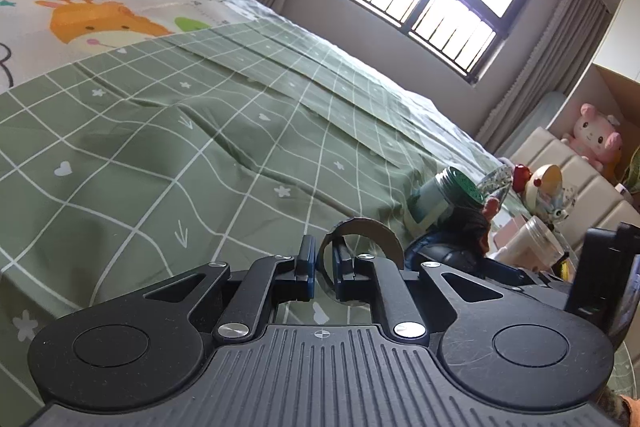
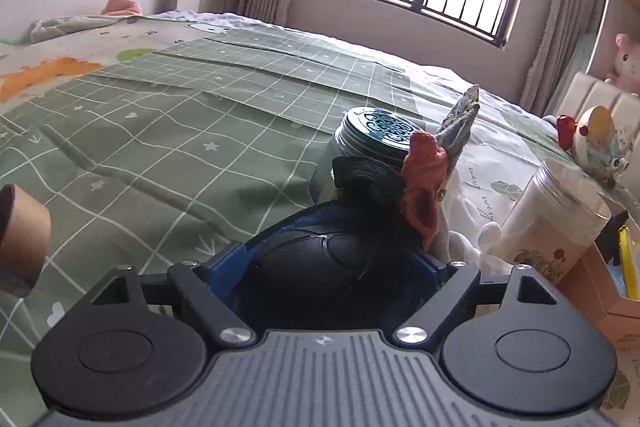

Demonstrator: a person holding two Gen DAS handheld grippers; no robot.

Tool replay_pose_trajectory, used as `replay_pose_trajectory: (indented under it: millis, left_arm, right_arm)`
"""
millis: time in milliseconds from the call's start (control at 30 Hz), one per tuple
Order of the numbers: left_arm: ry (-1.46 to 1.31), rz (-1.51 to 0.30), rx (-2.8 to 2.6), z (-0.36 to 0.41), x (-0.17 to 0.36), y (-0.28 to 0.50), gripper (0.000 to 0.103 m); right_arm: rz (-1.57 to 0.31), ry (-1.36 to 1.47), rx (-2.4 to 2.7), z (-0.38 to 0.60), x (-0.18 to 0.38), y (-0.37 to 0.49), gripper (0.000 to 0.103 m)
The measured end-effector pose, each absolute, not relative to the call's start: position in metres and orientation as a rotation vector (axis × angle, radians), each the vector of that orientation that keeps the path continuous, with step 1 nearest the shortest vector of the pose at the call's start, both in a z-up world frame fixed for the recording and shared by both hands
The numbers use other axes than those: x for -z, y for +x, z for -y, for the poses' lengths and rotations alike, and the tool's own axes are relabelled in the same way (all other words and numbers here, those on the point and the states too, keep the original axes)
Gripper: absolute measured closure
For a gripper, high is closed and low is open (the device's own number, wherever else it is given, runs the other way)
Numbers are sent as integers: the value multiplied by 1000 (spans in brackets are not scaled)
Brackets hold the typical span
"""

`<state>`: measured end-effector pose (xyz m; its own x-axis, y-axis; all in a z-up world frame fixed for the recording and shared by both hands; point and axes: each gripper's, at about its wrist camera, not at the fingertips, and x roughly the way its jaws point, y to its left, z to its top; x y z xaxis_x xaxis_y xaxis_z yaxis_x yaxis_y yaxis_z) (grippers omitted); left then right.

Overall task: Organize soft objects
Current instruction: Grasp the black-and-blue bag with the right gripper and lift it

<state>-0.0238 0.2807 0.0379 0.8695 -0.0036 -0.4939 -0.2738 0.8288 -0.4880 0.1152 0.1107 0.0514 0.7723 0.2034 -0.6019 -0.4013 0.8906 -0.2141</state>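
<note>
My left gripper (image 1: 325,261) is shut on the wall of a brown cardboard ring (image 1: 362,233), held just above the green checked bedspread (image 1: 200,147). The same ring (image 2: 24,227) shows at the left edge of the right wrist view. My right gripper (image 2: 330,261) stands wide, its blue fingers (image 2: 224,261) on either side of the dark rounded body of a soft doll (image 2: 320,267) with a black hat and orange-red hair. The doll lies on the bed and the pads do not seem to press on it.
Behind the doll stand a green-lidded jar (image 2: 376,131) and a grey patterned fabric piece (image 2: 460,123). A clear plastic jar (image 2: 556,211), a cardboard box (image 2: 600,291) and a round toy figure (image 2: 596,143) crowd the right. A pink plush bunny (image 1: 596,135) sits by the headboard.
</note>
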Motion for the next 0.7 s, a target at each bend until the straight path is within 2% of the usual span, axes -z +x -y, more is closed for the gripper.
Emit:
replay_pose_trajectory:
  millis: [133, 400, 700]
  left_arm:
    - [-584, -510, -124, -273, -36, -19, 92]
    - [-557, -550, -26, -241, -39, -1, 92]
    - [-483, -629, 306, -162, -68, 84, 92]
  right_arm:
    - [-632, -352, -375, -57, -59, 110, 31]
    - [-627, -358, -463, 37, -66, 83, 31]
    - [-601, -388, -648, 53, -65, 54, 31]
